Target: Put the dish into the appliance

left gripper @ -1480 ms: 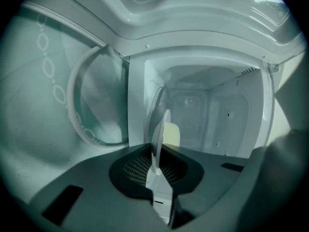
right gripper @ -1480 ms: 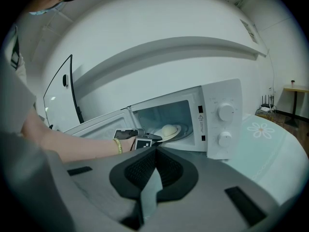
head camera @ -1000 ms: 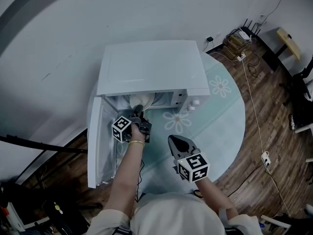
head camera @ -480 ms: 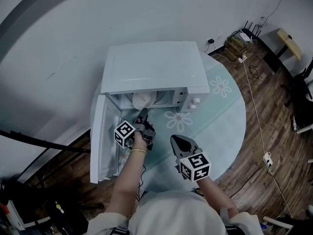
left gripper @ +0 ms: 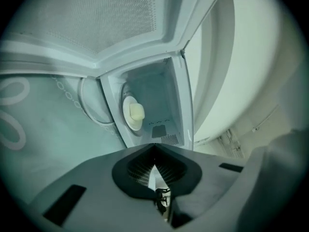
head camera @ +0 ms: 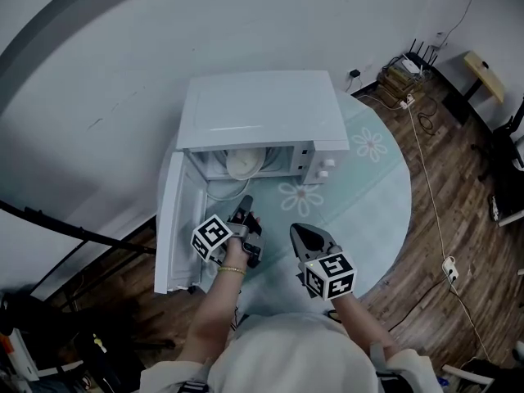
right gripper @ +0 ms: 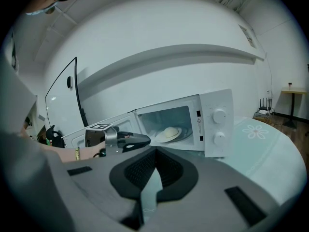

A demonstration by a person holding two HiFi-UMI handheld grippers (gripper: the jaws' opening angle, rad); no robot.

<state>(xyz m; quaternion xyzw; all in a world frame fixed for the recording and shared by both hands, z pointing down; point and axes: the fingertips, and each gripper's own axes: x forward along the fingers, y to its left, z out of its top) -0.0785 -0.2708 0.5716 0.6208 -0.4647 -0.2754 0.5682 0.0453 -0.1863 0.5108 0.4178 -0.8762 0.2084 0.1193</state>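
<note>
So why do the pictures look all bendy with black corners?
Wide lenses do that: the right gripper view bows the wall band and blackens the corners; the left gripper view shows the microwave tipped sideways, corners dark too; the head view curves the table edge.

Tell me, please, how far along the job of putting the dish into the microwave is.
Done: the dish lies inside the microwave. In hand: nothing; the left hand-held gripper and the right hand-held gripper are both shut and empty, outside the cavity. Left: the door stands open, so closing it is probably all that remains, if that is wanted.
</note>
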